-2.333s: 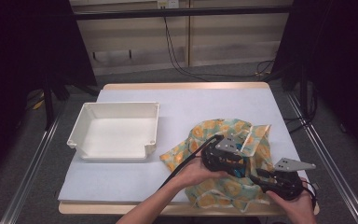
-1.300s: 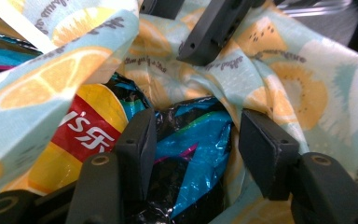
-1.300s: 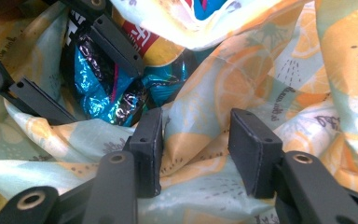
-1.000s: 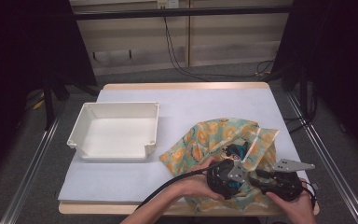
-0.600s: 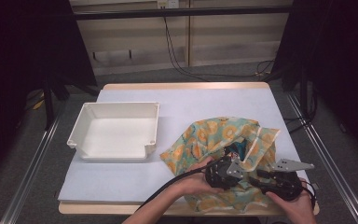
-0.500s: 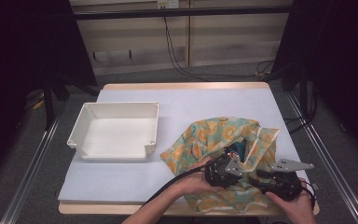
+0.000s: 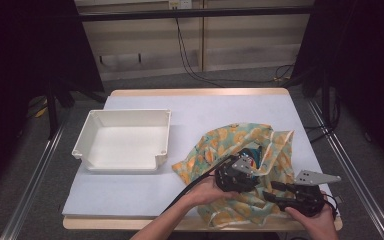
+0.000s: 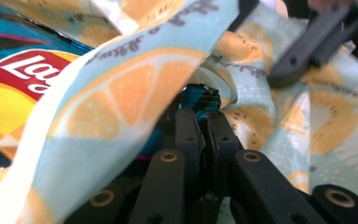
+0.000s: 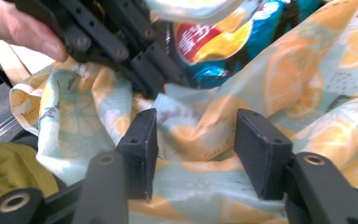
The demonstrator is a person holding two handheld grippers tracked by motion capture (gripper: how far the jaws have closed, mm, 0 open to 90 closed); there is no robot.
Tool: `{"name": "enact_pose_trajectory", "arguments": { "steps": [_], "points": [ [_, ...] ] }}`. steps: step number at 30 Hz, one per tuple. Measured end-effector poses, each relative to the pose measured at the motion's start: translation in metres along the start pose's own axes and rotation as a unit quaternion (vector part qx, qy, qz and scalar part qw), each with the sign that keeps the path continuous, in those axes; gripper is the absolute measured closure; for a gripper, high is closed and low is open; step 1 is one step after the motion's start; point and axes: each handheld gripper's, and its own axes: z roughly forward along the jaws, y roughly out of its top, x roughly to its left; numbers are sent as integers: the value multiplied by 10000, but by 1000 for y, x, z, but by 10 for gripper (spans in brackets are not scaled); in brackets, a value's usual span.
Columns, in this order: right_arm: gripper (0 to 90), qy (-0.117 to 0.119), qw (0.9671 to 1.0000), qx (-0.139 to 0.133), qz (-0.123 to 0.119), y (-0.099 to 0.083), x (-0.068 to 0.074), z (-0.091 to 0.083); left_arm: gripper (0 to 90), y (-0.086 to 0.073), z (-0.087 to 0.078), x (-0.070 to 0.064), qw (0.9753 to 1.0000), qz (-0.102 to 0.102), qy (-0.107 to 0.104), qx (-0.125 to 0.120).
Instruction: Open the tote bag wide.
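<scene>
A cloth printed with orange slices lies bunched at the table's front right, wrapped loosely round a blue Lay's chip bag. My left gripper reaches under a raised fold of the cloth. Its jaws are pressed together on the bag's crimped blue edge. My right gripper sits just right of it, near the front edge. It stands open over a ridge of cloth, the chip bag beyond it and the left gripper at upper left.
A white rectangular tray stands empty on the left half of the white table. The table's wooden front edge runs just under both hands. Cables hang along the back wall.
The left gripper has drawn back towards the front edge and gone in under the cloth fold. The cloth has bunched up and the blue bag now shows. The right gripper has barely moved.
</scene>
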Motion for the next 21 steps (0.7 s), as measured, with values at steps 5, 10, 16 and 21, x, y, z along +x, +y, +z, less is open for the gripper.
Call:
{"name": "enact_pose_trajectory", "arguments": {
  "steps": [5, 10, 16, 21],
  "points": [
    [492, 44, 9999, 118, -57, 4, 2, 11, 864, 2, -7, 2, 9995, -166, -57, -252],
    [900, 44, 9999, 36, -104, 7, 1, 11, 866, 3, -22, 7, 9973, -369, -148, -613],
    [900, -77, 9998, 169, -81, 2, -2, 10, 870, 4, -41, 13, 9927, -529, -256, -1052],
    [900, -79, 9998, 155, -82, 3, -3, 11, 872, 9, -52, 10, 9915, -458, -217, -1196]
  ]
}}
